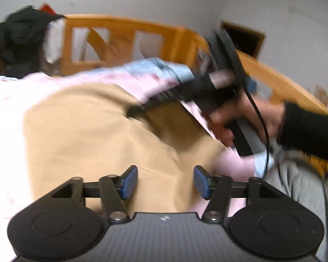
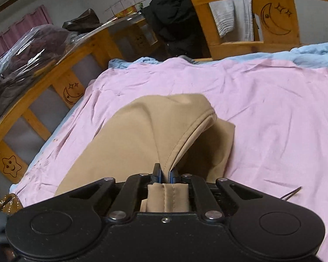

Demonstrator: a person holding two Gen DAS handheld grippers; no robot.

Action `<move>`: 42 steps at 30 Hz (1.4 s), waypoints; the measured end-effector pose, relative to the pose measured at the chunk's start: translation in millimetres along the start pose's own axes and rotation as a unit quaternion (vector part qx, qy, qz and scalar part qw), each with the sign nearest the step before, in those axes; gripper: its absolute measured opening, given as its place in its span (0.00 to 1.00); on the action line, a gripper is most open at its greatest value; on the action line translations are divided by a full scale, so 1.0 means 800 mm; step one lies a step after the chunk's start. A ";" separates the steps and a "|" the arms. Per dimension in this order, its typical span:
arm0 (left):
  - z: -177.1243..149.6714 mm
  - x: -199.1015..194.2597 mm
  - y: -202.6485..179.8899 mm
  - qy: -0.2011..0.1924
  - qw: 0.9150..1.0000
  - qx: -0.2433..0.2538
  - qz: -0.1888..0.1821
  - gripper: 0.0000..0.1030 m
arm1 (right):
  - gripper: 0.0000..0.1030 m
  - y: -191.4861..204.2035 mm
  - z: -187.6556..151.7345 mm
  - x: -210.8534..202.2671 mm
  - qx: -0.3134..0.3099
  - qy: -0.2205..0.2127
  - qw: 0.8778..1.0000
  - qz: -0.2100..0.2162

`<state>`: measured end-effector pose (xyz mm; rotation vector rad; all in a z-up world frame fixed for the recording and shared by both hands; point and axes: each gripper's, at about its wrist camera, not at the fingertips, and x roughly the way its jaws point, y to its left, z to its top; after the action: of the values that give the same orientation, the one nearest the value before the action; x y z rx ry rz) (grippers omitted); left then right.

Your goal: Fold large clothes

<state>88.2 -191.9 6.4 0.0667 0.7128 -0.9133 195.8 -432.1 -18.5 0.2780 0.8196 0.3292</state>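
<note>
A tan garment (image 2: 140,131) lies on a pink sheet (image 2: 273,120) spread over a bed. My right gripper (image 2: 165,173) is shut on a stitched hem of the garment, and the cloth rises in a ridge from the bed up to its pads. In the left wrist view the tan garment (image 1: 87,135) spreads out below my left gripper (image 1: 165,182), which stands open above it with nothing between its blue pads (image 1: 130,182). The right gripper (image 1: 133,111) shows there too, blurred, held by a hand (image 1: 262,113) in a black sleeve.
A wooden bed frame (image 2: 275,41) with carved moons and stars rings the mattress. Black clothes (image 2: 175,17) hang over its far corner. A plastic-wrapped bundle (image 2: 21,50) rests on the left rail. Grey cloth (image 1: 295,187) lies at the right.
</note>
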 end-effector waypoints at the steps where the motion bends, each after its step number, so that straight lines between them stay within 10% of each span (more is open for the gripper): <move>1: 0.002 -0.011 0.009 -0.019 1.000 -0.011 0.018 0.65 | 0.06 0.001 0.001 -0.002 -0.009 -0.002 1.000 -0.003; 5: 0.009 -0.036 0.056 -0.061 0.990 -0.082 0.094 0.69 | 0.06 0.005 -0.003 0.005 -0.044 0.010 0.999 -0.020; 9: 0.003 -0.028 0.099 -0.019 0.977 -0.157 0.142 0.68 | 0.05 0.001 -0.015 0.019 -0.063 0.015 0.997 -0.036; 24: -0.020 -0.005 0.106 0.038 0.972 -0.175 0.152 0.66 | 0.13 0.009 -0.014 0.043 -0.087 0.022 0.992 -0.087; 34: -0.020 -0.003 0.104 0.040 0.972 -0.176 0.151 0.66 | 0.65 0.031 -0.027 -0.039 -0.117 0.053 0.986 -0.104; 42: -0.021 0.002 0.099 0.044 0.973 -0.168 0.149 0.66 | 0.59 -0.020 -0.051 -0.069 0.007 0.127 0.982 -0.138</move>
<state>138.4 -137.7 -26.0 -0.0856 0.9048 -0.4965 132.6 -464.0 -14.3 0.1343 1.0981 0.0988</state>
